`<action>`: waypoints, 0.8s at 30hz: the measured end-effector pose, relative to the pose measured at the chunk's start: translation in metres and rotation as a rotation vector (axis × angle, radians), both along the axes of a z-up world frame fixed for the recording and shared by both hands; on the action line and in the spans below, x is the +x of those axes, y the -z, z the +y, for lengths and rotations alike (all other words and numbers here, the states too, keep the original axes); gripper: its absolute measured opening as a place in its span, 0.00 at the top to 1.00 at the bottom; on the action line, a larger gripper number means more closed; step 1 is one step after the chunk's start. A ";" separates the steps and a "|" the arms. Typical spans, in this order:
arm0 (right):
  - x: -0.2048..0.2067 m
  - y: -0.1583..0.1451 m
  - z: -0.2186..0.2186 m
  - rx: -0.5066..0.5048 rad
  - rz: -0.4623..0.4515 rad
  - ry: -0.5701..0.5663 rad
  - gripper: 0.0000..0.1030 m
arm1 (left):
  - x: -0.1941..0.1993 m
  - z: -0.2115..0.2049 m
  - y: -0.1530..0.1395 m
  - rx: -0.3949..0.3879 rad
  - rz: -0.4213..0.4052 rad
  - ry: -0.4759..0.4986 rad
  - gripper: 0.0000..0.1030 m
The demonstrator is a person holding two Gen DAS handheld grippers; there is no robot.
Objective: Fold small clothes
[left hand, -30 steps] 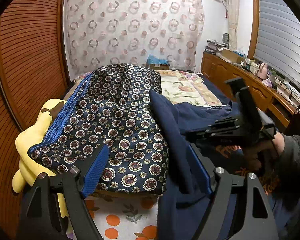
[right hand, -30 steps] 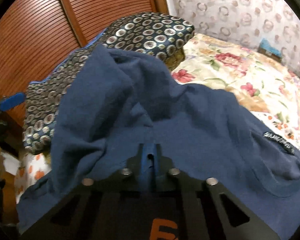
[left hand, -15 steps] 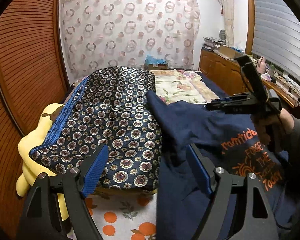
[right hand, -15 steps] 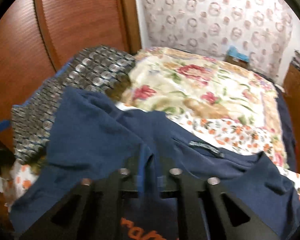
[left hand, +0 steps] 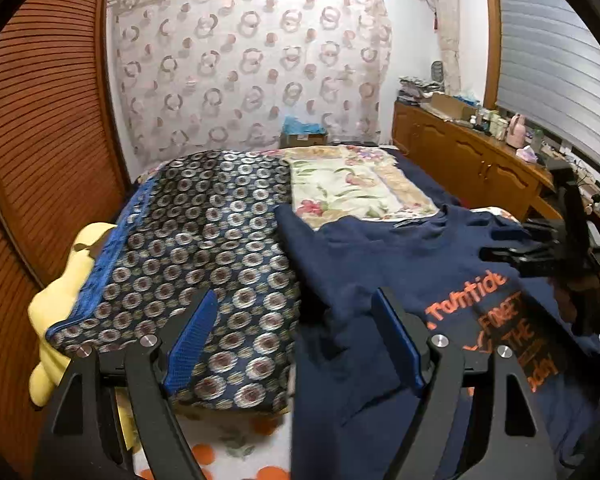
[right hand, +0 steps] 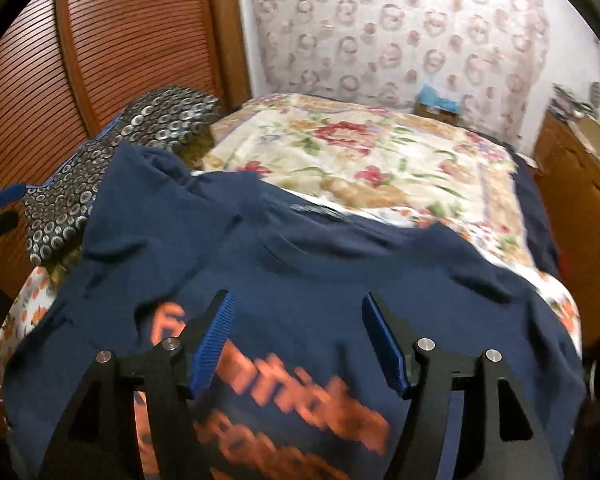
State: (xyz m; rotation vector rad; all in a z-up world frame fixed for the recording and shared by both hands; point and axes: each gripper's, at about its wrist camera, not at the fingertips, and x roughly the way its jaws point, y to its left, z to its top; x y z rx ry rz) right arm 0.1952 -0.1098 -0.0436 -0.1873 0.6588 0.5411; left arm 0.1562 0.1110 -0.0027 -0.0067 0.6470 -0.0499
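A navy T-shirt (left hand: 380, 264) with orange lettering lies spread face up on the bed, its left sleeve draped over the patterned cushion. It also fills the right wrist view (right hand: 320, 280). My left gripper (left hand: 296, 316) is open and empty, hovering over the shirt's left edge. My right gripper (right hand: 298, 312) is open and empty above the shirt's chest print. It also shows from the side in the left wrist view (left hand: 496, 254), held in a hand.
A dark circle-patterned cushion (left hand: 204, 248) lies left of the shirt, with a yellow plush (left hand: 64, 292) beside it. A floral quilt (right hand: 364, 160) covers the far bed. A wooden slatted door (left hand: 32, 140) stands left, and a cluttered wooden sideboard (left hand: 472, 160) right.
My right gripper was shut on the shirt and pulled it to the right, spreading it flat; it has now opened and let go. The left gripper stayed open.
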 end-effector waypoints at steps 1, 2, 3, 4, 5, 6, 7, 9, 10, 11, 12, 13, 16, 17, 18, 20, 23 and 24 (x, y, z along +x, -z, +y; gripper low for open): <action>-0.006 0.000 -0.013 0.009 -0.002 0.031 0.34 | 0.003 -0.004 0.001 -0.008 0.002 0.011 0.22; -0.012 -0.002 -0.021 0.015 -0.005 0.052 0.34 | 0.006 -0.008 0.001 -0.012 0.004 0.018 0.22; -0.018 -0.002 -0.032 0.024 -0.008 0.079 0.34 | 0.009 -0.014 0.003 -0.017 0.006 0.034 0.22; -0.024 -0.002 -0.042 0.030 -0.010 0.110 0.34 | 0.012 -0.020 0.005 -0.021 0.008 0.048 0.22; -0.030 -0.001 -0.050 0.033 -0.010 0.130 0.34 | 0.014 -0.023 0.006 -0.024 0.008 0.060 0.22; -0.036 -0.001 -0.055 0.034 -0.011 0.150 0.34 | 0.017 -0.032 0.010 -0.027 0.010 0.082 0.22; -0.041 0.002 -0.061 0.035 -0.013 0.171 0.34 | 0.020 -0.039 0.013 -0.029 0.014 0.099 0.22; -0.053 0.005 -0.075 0.040 -0.019 0.214 0.34 | 0.029 -0.056 0.021 -0.035 0.033 0.136 0.22; -0.060 0.007 -0.084 0.043 -0.020 0.240 0.34 | 0.033 -0.064 0.025 -0.036 0.042 0.157 0.22; -0.065 0.010 -0.093 0.049 -0.019 0.269 0.34 | 0.035 -0.070 0.027 -0.035 0.049 0.173 0.22; -0.069 0.013 -0.102 0.057 -0.015 0.295 0.34 | 0.041 -0.081 0.032 -0.030 0.064 0.203 0.22; -0.072 0.015 -0.108 0.062 -0.010 0.311 0.34 | 0.045 -0.089 0.036 -0.027 0.077 0.225 0.22; -0.077 0.024 -0.127 0.085 0.029 0.378 0.34 | 0.058 -0.114 0.046 -0.010 0.119 0.270 0.22; -0.080 0.027 -0.134 0.085 0.040 0.400 0.34 | 0.062 -0.119 0.047 -0.008 0.128 0.279 0.22; -0.082 0.028 -0.138 0.078 0.041 0.418 0.34 | 0.065 -0.126 0.050 -0.006 0.141 0.298 0.22; -0.087 0.028 -0.148 0.062 0.037 0.448 0.35 | 0.071 -0.140 0.056 0.001 0.167 0.330 0.22; -0.087 0.028 -0.156 0.073 0.047 0.494 0.36 | 0.076 -0.155 0.066 0.022 0.208 0.371 0.22; -0.087 0.028 -0.153 0.072 0.051 0.508 0.37 | 0.077 -0.160 0.070 0.030 0.222 0.380 0.22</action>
